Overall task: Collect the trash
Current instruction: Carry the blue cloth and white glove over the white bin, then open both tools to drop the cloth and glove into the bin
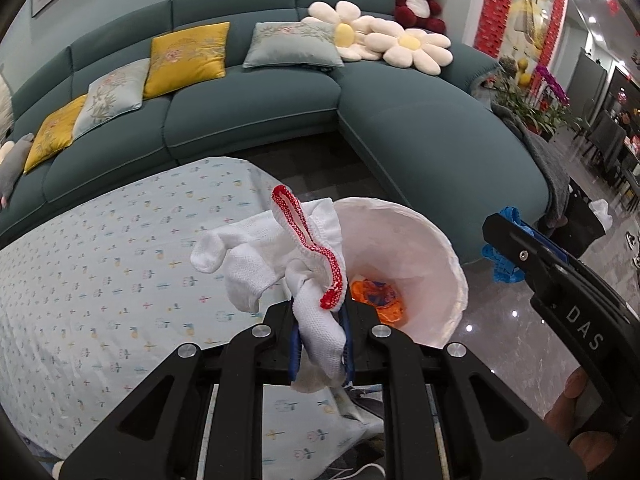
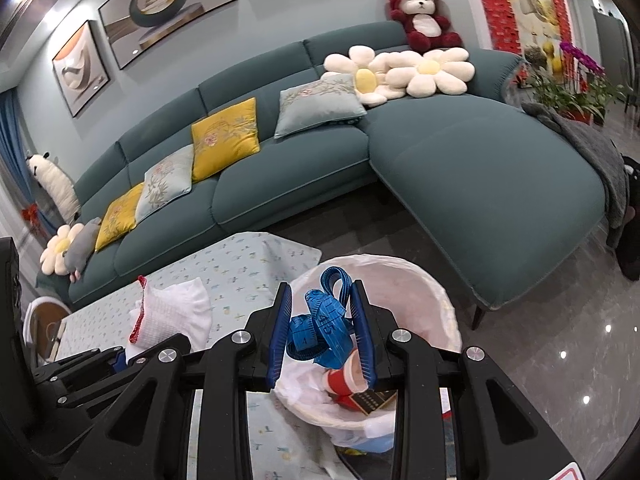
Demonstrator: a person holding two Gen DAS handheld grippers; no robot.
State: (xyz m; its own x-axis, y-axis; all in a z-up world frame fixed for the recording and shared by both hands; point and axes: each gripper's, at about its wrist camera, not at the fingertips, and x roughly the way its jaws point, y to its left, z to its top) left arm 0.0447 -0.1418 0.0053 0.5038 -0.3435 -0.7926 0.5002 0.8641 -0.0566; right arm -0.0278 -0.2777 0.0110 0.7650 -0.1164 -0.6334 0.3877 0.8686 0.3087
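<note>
Carrying two pieces of rubbish toward the bin is the step in hand, judging by how both loads hang at its mouth. The left gripper [image 1: 320, 320] has its jaws drawn narrow on a white knitted work glove with a red-stitched cuff [image 1: 280, 264], whose fingers and cuff flop out ahead of the blue pads, partly over the table covered by a pale blue flower-print cloth [image 1: 100, 280] and partly at the bin's near rim. The right gripper [image 2: 320, 320] is clamped, a little wider, on a bunched blue measuring tape [image 2: 320, 320], which hangs directly over the round waste bin lined with a white plastic bag [image 2: 432, 292]. That bin stands on the glossy grey floor just beside the table's corner and already holds an orange wrapper [image 1: 376, 296] and a red-and-white paper cup [image 2: 344, 376]. The tape looks ready to drop, so the next move probably calls for parting the right jaws there. The glove seems to need shifting further over the opening first, or its dangling fingers could catch on the rim and spill outside.
</note>
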